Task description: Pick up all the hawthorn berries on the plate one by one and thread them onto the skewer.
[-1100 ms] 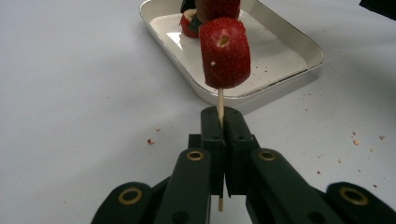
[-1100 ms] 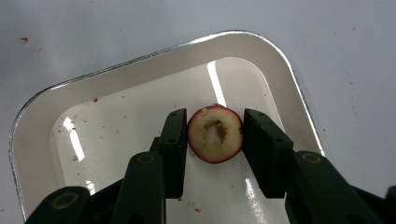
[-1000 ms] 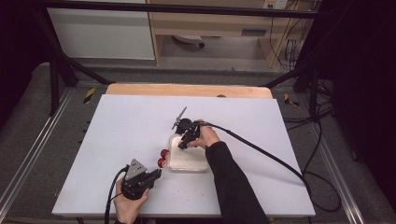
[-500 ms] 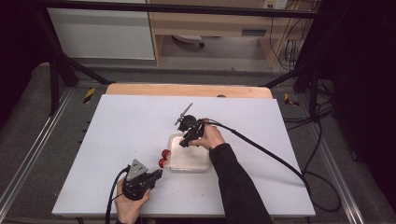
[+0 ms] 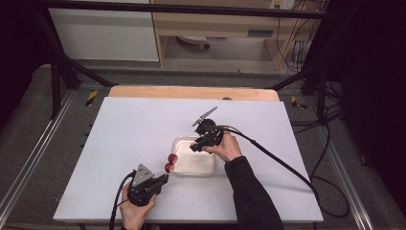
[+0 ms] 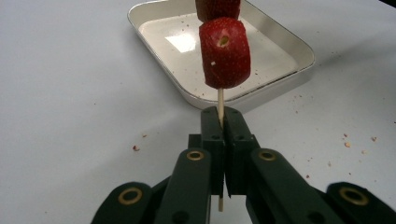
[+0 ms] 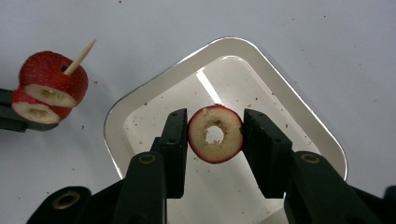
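My left gripper (image 5: 163,180) rests near the table's front edge, shut on a thin wooden skewer (image 6: 220,100). Two red strawberry pieces (image 6: 224,52) are threaded on it, and they hang at the left rim of a shallow white tray (image 5: 207,168). My right gripper (image 5: 195,146) hovers over the tray's far side. It is shut on a round strawberry slice (image 7: 215,134) with a hole through its middle, held edge to edge between the pads. In the right gripper view the skewered strawberry pieces (image 7: 50,85) lie at the left with the skewer's tip (image 7: 83,55) poking out.
The tray (image 7: 280,88) holds only juice specks and crumbs. Red crumbs dot the white table (image 5: 124,139) around it. A wooden strip (image 5: 191,92) borders the far edge. The right gripper's cable (image 5: 277,160) trails off to the right. Metal rails flank both sides.
The right gripper has lifted with the slice and drifted to the right over the tray. The left gripper and its skewer have stayed put.
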Action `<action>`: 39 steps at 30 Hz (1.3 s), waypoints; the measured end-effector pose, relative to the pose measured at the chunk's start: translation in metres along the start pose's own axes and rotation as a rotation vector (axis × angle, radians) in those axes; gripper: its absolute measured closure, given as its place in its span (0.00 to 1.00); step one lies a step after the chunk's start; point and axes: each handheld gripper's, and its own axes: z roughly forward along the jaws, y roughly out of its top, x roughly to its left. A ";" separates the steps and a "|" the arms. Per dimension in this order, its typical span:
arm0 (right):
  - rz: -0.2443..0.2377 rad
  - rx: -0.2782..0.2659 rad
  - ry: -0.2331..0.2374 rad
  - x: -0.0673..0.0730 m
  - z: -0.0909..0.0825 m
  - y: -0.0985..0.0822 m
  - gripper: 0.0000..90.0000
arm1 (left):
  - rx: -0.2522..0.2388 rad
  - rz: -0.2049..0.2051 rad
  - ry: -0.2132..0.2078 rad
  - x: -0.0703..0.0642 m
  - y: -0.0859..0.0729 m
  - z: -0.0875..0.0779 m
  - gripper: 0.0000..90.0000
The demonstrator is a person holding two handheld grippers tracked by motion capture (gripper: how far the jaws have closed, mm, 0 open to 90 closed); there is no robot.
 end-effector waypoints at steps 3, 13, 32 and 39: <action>0.041 -0.044 0.013 0.000 -0.006 -0.007 0.69 | 0.002 0.005 -0.002 -0.002 0.000 0.001 0.98; 0.191 -0.244 0.039 0.002 -0.018 -0.034 0.69 | -0.009 -0.002 -0.012 -0.009 0.000 0.004 0.98; 0.370 -0.537 0.077 0.005 -0.016 -0.081 0.69 | -0.018 -0.035 -0.032 -0.030 0.002 0.018 0.98; 0.431 -0.631 0.081 0.006 -0.014 -0.090 0.69 | -0.028 -0.043 -0.037 -0.040 0.003 0.022 0.98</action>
